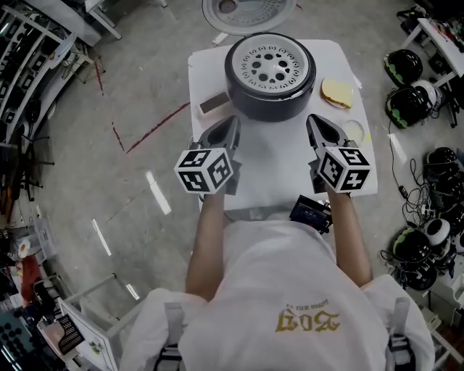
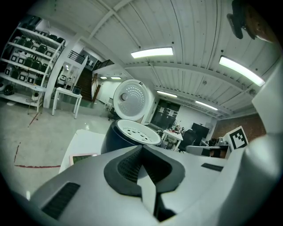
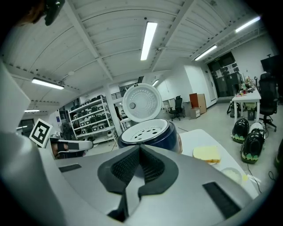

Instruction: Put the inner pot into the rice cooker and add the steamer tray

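Grey workshop floor (image 1: 138, 87) surrounds a white table (image 1: 275, 174). On its far half stands the dark rice cooker (image 1: 250, 107), upright with its mouth upward and its lid (image 1: 246, 11) swung open away from the person. The round steamer tray (image 1: 270, 69) lies level in the mouth, perforated face up. Both forearms (image 1: 206, 239) reach forward in parallel. The left gripper (image 1: 233, 122) and right gripper (image 1: 313, 120) point at the cooker, tilted slightly down, jaws pressed together on nothing, just short of its wall. A yellow sponge (image 1: 337, 92) lies beside the cooker.
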The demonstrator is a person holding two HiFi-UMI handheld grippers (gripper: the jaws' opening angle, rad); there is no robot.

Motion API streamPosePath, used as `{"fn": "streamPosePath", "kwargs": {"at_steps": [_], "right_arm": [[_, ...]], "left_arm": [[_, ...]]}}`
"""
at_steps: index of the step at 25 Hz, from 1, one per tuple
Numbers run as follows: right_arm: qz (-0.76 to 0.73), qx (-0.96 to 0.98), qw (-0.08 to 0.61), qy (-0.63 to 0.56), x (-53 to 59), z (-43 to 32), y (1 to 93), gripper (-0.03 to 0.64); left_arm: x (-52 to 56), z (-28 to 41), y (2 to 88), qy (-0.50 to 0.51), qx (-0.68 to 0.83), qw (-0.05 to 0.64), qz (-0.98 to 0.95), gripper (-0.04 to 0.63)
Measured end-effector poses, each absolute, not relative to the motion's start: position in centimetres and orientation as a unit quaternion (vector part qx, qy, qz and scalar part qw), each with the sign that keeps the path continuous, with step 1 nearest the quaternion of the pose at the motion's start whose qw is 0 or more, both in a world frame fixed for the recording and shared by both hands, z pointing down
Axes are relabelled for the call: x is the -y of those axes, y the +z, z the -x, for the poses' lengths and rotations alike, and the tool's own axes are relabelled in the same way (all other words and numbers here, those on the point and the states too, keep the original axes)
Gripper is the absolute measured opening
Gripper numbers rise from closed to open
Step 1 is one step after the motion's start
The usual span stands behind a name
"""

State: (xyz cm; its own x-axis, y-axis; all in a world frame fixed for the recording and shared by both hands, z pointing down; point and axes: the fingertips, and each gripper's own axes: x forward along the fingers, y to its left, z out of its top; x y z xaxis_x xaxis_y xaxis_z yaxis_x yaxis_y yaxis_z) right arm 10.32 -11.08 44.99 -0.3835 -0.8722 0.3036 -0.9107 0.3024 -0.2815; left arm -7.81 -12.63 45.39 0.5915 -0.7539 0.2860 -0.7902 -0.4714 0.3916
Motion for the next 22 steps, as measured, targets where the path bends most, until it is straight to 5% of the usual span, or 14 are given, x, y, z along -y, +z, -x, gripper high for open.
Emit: {"fn": "streamPosePath", "kwargs": {"at_steps": [22], "right_arm": [[-0.546,0.807,0.047,0.221,11.4,-10.8,45.8,0.011]], "left_arm": [[13.7,7.2,46.3,0.039,0.449,0.261,-0.854,0.015]]}}
